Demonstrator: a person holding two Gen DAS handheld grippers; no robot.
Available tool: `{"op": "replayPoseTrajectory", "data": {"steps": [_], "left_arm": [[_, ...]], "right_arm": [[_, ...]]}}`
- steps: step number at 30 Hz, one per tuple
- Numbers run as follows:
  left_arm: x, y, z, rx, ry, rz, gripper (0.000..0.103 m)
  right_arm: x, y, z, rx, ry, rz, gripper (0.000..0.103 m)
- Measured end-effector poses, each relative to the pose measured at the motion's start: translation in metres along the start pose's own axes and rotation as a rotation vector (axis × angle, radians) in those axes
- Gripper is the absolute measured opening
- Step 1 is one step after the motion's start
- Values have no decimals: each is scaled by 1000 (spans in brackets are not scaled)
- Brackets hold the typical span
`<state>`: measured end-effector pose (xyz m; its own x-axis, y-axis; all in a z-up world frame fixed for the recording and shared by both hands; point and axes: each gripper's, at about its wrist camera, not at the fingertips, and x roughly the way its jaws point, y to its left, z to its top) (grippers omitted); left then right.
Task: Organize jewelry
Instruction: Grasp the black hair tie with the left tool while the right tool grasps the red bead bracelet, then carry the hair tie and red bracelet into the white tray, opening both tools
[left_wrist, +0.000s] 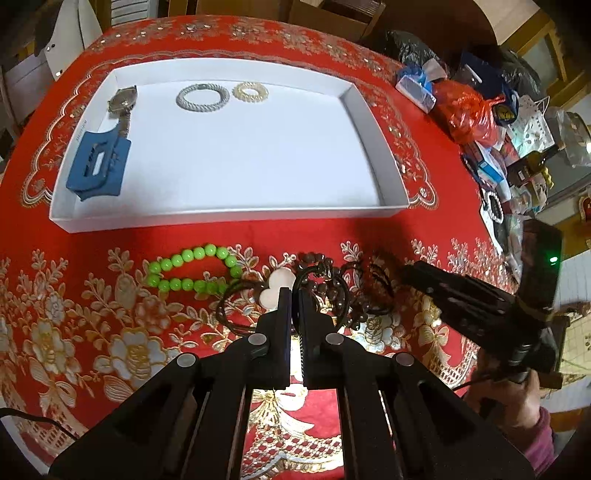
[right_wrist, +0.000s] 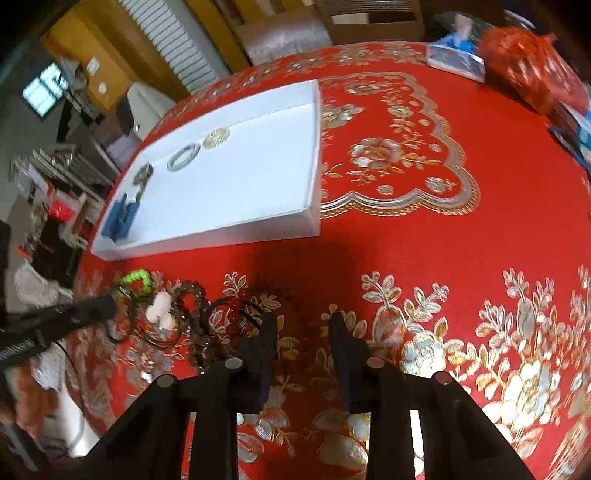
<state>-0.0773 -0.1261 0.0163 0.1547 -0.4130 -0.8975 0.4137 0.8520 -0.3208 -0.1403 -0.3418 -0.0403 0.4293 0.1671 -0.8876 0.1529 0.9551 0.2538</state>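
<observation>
A white tray (left_wrist: 221, 218) (right_wrist: 221, 236) on the red cloth holds a blue hair claw (left_wrist: 98, 162), a watch (left_wrist: 123, 99), a silver braided bracelet (left_wrist: 201, 96) and a pale gold ring bracelet (left_wrist: 251, 90). In front of it lie a green bead bracelet (left_wrist: 192, 269) (right_wrist: 136, 280), a white heart pendant (left_wrist: 275, 290) (right_wrist: 160, 306) and dark brown beads (left_wrist: 325, 288) (right_wrist: 192, 291) in a tangle. My left gripper (left_wrist: 294, 295) is shut, and a black cord (left_wrist: 314, 271) arches up from its tips. My right gripper (right_wrist: 303, 325) (left_wrist: 406, 275) hangs open over bare cloth, right of the pile.
Plastic bags, boxes and packets (left_wrist: 465, 110) crowd the table's right side. A red bag (right_wrist: 528, 74) and a tissue pack (right_wrist: 454, 61) sit at the far edge. A person's hand (left_wrist: 517, 398) grips the right tool's handle. Red beads (right_wrist: 236, 317) lie beside the right gripper's left finger.
</observation>
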Motion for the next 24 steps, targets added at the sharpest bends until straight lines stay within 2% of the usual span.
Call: {"op": "replayPoseTrajectory", "data": {"steps": [3,6,7,9,15,24], "left_arm": [[-4,5,1,-11,-6,-5,2],[-7,9,2,-19,-9,-3,2],[-7,10,3,-22,-10,3,2],[-9,14,3,-28,-13,13,2],[-16,24,3,-52,-31,18,2],[-32,33,8,-64,-74,18,2]], "right_arm": [[5,7,3,-58,1,-54,21],[8,16,3,-139,-1,-137,10],[9,17,4,-143,1,-140,9],[5,13,5,-108,8,-92,9],[-33,15,20,-54,-60,18,9],[-72,43,44,-96,-139,47,9]]}}
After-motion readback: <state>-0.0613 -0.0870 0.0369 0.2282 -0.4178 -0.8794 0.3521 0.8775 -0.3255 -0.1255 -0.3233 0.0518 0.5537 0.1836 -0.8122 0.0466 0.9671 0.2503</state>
